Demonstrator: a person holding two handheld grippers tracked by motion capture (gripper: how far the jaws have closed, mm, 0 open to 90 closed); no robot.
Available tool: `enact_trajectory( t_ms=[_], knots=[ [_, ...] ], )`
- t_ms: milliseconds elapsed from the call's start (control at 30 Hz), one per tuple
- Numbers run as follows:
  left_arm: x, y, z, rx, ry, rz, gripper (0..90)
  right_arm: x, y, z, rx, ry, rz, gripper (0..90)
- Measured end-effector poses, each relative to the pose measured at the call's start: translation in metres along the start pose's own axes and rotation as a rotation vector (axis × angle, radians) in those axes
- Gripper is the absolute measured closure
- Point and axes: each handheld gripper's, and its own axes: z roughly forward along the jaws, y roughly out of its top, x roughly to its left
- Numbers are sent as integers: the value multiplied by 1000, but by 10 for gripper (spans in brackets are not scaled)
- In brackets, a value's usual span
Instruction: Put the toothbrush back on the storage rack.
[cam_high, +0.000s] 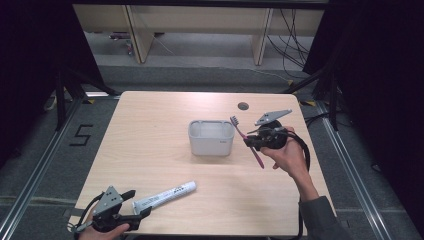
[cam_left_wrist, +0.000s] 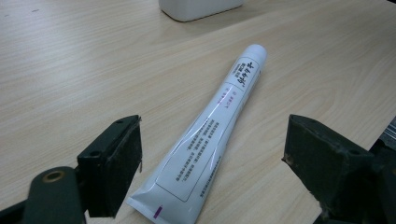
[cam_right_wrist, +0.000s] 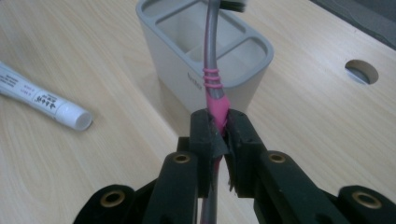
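- Pale wood-grain table (cam_high: 150, 150) stands on a grey floor, with dark curtains at both sides and desk legs and cables behind it.
- At the table's right side, the person's right hand (cam_high: 287, 155) is raised clear of the tabletop, holding the right gripper (cam_high: 255, 141) pointed left toward the holder.
- Its jaws are clamped on a toothbrush (cam_high: 247, 140), gripped at the pink part of the handle (cam_right_wrist: 215, 105); the brush slants, bristle head up and just beside the holder's right rim.
- That toothbrush is grey near the head, pink lower down, with dark bristles.
- A grey compartmented toothbrush holder (cam_high: 211, 137) sits mid-table.
- Low at the near left edge, the left hand (cam_high: 102, 232) rests with the left gripper (cam_high: 141, 206), its jaws wide apart.
- A white toothpaste tube (cam_left_wrist: 208, 135) lies flat between those jaws, untouched, its cap pointing toward the holder.
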Motion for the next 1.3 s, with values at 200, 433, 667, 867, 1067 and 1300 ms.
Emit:
enact_trajectory(
  t_ms=[200, 433, 667, 867, 1067, 1300],
  knots=[
    [0, 0, 0, -4, 1, -2, 188, -1, 14, 4, -59, 9, 33, 822],
    [0, 0, 0, -1, -1, 1, 188, -3, 26, 6, -99, 16, 34, 823],
    [0, 0, 0, 2, -3, 2, 188, -3, 40, 8, -128, 30, 50, 823],
    [0, 0, 0, 2, -4, 2, 188, -5, 53, 12, -178, 40, 66, 823],
    [0, 0, 0, 5, -6, 9, 188, -8, 62, 15, -204, 36, 80, 823],
    [0, 0, 0, 8, -8, 7, 188, -13, 73, 21, -245, 46, 121, 823]
  ],
)
